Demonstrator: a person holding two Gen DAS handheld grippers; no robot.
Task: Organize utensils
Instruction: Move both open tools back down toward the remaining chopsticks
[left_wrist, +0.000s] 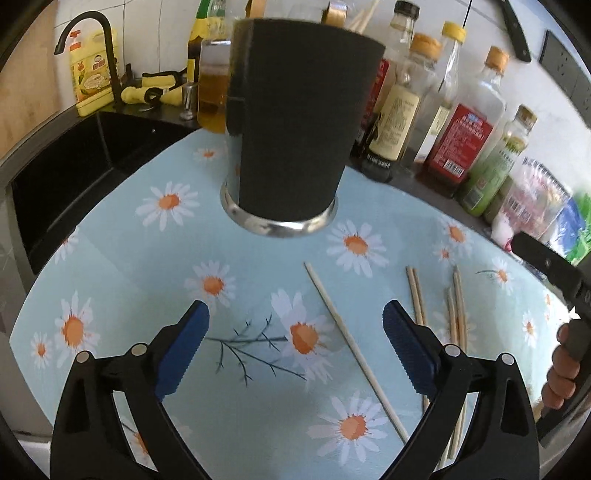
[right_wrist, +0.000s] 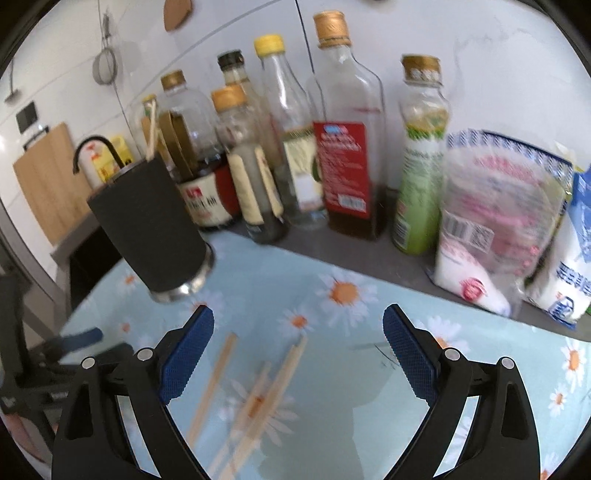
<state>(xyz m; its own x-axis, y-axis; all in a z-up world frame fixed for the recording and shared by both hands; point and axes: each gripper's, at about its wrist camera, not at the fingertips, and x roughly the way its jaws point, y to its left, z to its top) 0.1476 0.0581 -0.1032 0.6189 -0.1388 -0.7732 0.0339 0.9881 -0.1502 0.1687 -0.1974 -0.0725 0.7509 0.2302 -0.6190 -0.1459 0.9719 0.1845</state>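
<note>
- Lying loose on the daisy-print surface (left_wrist: 122, 258): one pale chopstick (left_wrist: 354, 350) alone, more chopsticks (left_wrist: 456, 317) bunched just to its right.
- Black utensil holder (left_wrist: 288, 140) stands upright beyond them, a few sticks already poking from it in the right wrist view.
- Left hand-held gripper (left_wrist: 295, 347) hovers spread wide and empty, the lone chopstick between its jaws.
- Right hand-held gripper (right_wrist: 298, 354) gapes too, nothing held, over the bunch.
- Pick-up stage, I'd say: next calls for lowering and pinching one stick cleanly.

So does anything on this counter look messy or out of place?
Yes: the wooden chopsticks lie scattered at different angles on the daisy mat, while the dark utensil holder behind them already holds a few.
</note>
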